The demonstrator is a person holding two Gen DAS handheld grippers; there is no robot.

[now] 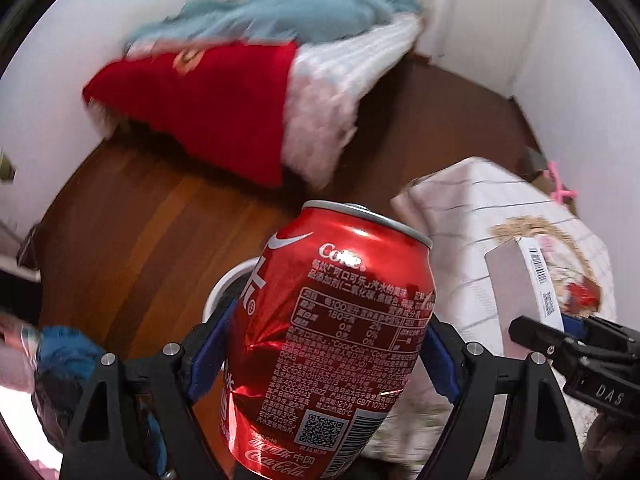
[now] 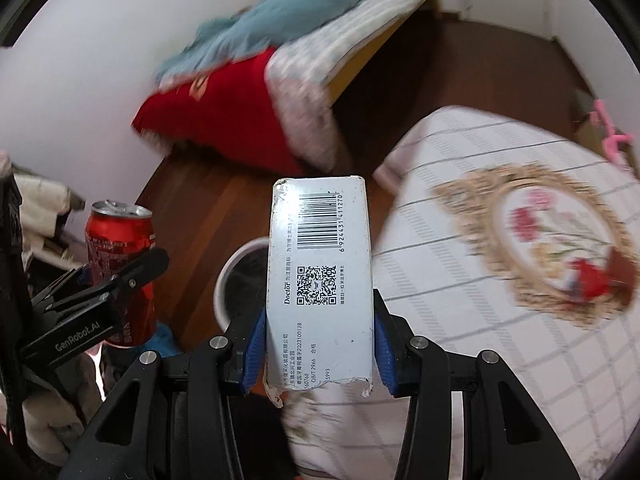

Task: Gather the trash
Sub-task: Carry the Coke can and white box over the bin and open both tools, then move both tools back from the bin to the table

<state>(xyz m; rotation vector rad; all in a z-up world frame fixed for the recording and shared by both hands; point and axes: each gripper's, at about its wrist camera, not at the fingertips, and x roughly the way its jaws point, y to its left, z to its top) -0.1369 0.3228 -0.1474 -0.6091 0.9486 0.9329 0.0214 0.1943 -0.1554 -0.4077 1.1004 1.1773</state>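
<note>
My left gripper (image 1: 320, 356) is shut on a dented red cola can (image 1: 332, 332), its blue pads pressing both sides; the can (image 2: 120, 256) also shows at the left of the right wrist view. My right gripper (image 2: 318, 344) is shut on a white toothpaste box (image 2: 320, 280) with a barcode and a torn near end; the box (image 1: 520, 276) sticks up at the right of the left wrist view. A white-rimmed bin (image 2: 236, 276) with a dark inside stands on the floor just behind both held things, and its rim (image 1: 228, 284) peeks out left of the can.
Brown wooden floor (image 1: 140, 220) lies below. A bed with a red blanket (image 1: 208, 108) and blue cover (image 1: 280, 12) is at the back. A white checked cloth with an embroidered oval (image 2: 520, 240) fills the right. Clothes are heaped at the left (image 2: 44, 208).
</note>
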